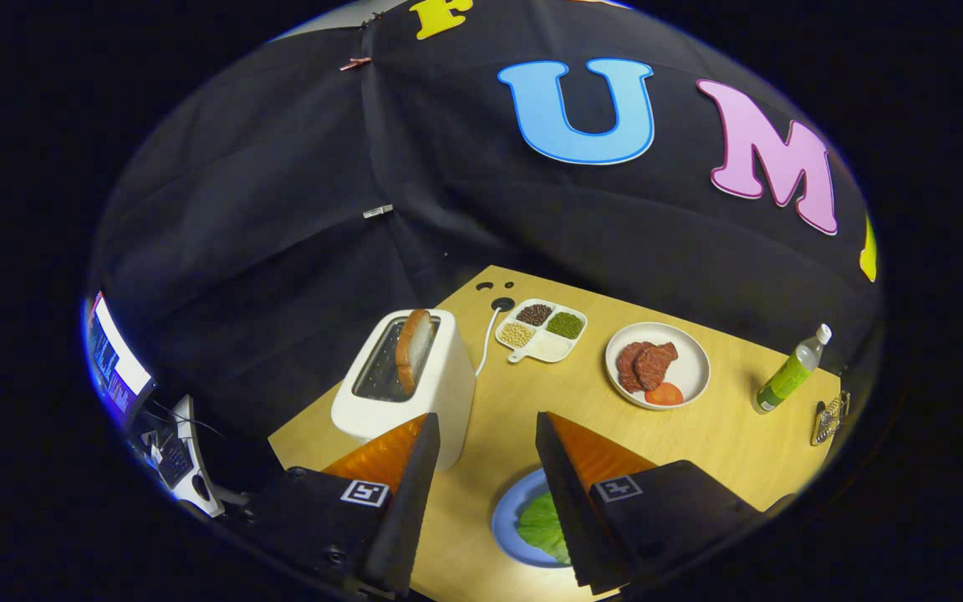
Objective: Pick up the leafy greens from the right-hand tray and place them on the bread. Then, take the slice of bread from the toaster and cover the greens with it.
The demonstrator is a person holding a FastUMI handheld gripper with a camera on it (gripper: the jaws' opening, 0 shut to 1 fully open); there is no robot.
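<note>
Two fingers of my gripper [486, 435] stand wide apart with nothing between them, held above the wooden table [724, 451]. Just under my right finger lies the leafy green [542, 527] on a blue plate [505, 522], while the white toaster [440, 393] stands beside my left finger with a bread slice [413, 349] sticking up from its slot. Beyond them sit a divided tray of beans [542, 331], a white plate of meat and tomato [693, 368], and a green bottle [789, 373] well off to the right.
</note>
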